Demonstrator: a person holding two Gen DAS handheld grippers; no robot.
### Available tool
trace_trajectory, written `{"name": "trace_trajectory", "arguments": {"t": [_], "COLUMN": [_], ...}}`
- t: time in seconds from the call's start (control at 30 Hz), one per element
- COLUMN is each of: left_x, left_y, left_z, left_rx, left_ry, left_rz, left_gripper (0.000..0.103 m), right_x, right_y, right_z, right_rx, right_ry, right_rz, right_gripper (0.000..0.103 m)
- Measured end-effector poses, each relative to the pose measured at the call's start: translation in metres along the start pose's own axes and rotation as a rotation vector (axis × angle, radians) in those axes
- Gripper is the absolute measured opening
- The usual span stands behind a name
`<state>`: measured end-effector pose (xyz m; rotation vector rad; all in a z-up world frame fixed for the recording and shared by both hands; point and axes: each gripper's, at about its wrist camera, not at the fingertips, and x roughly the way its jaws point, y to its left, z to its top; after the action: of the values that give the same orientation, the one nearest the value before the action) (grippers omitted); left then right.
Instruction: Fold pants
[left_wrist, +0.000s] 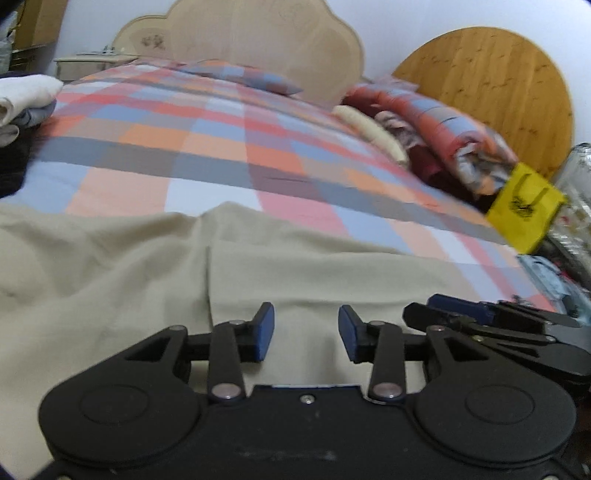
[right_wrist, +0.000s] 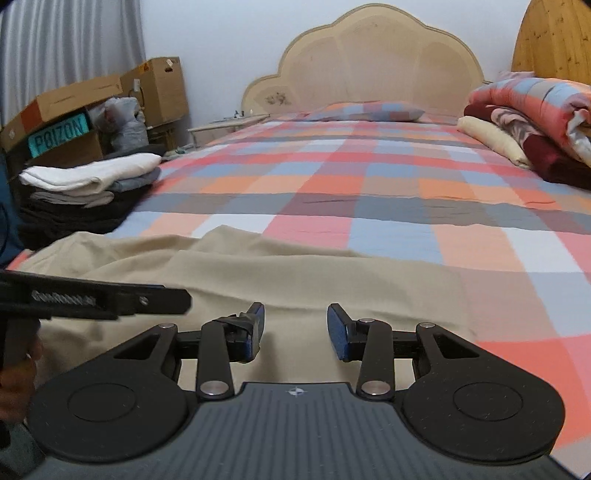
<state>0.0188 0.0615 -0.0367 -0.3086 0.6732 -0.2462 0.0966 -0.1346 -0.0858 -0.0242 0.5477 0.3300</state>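
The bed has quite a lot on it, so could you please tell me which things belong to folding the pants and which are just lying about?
Belongs to the job:
- beige pants
- left gripper, open
- right gripper, open

Just lying about:
- stack of folded clothes
- rolled quilts
- pillow
- yellow bag
- cardboard boxes
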Motion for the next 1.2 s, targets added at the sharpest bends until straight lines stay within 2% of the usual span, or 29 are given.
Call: {"name": "trace_trajectory", "arguments": {"t": [0.1,0.2,0.4,0.43,0.5,0.53,0.57,0.63,0.77,0.87,0.97,1.0,1.03,1.2], "left_x": [0.024,0.031,0.028,0.021,-0.004,-0.021,-0.039,-0.072,-0.128,-0.161,-0.182,-0.185,-0.186,-0.181], "left_y": [0.011,0.013,0.013,0.015,0.021,0.025,0.031,0.046,0.083,0.106,0.125,0.131,0.137,0.167], "left_z": [0.004,0.002,0.001,0.002,0.003,0.002,0.001,-0.005,-0.025,-0.046,-0.061,-0.065,-0.069,-0.075], "left_rx": [-0.007,0.017,0.026,0.011,-0.026,-0.037,-0.042,-0.065,-0.177,-0.256,-0.306,-0.323,-0.344,-0.449], "left_ry": [0.02,0.027,0.032,0.035,-0.001,-0.031,-0.051,-0.071,-0.095,-0.109,-0.125,-0.131,-0.131,-0.139], "left_rz": [0.016,0.014,0.001,-0.008,-0.018,-0.017,-0.01,0.021,0.107,0.191,0.256,0.272,0.279,0.241], "left_gripper": [0.044,0.044,0.049,0.053,0.075,0.077,0.078,0.078,0.08,0.08,0.08,0.08,0.08,0.08], "right_x": [0.026,0.045,0.042,0.037,0.02,0.011,0.005,-0.011,-0.029,-0.03,-0.026,-0.025,-0.025,-0.03], "right_y": [-0.004,-0.011,-0.006,-0.005,-0.002,-0.001,0.002,0.013,0.043,0.064,0.079,0.083,0.088,0.11], "right_z": [0.006,0.003,0.004,0.006,0.009,0.01,0.012,0.013,0.005,-0.004,-0.009,-0.01,-0.012,-0.014], "right_rx": [0.031,0.055,0.034,0.035,0.057,0.067,0.071,0.058,0.018,0.008,0.022,0.03,0.038,0.005], "right_ry": [0.012,0.06,0.071,0.069,0.036,0.015,0.001,-0.021,-0.021,0.0,0.027,0.038,0.046,0.057], "right_rz": [-0.027,-0.074,-0.08,-0.082,-0.071,-0.051,-0.033,0.007,0.085,0.14,0.172,0.189,0.205,0.211], "right_gripper": [0.065,0.058,0.063,0.063,0.075,0.084,0.086,0.086,0.086,0.083,0.072,0.065,0.059,0.058]}}
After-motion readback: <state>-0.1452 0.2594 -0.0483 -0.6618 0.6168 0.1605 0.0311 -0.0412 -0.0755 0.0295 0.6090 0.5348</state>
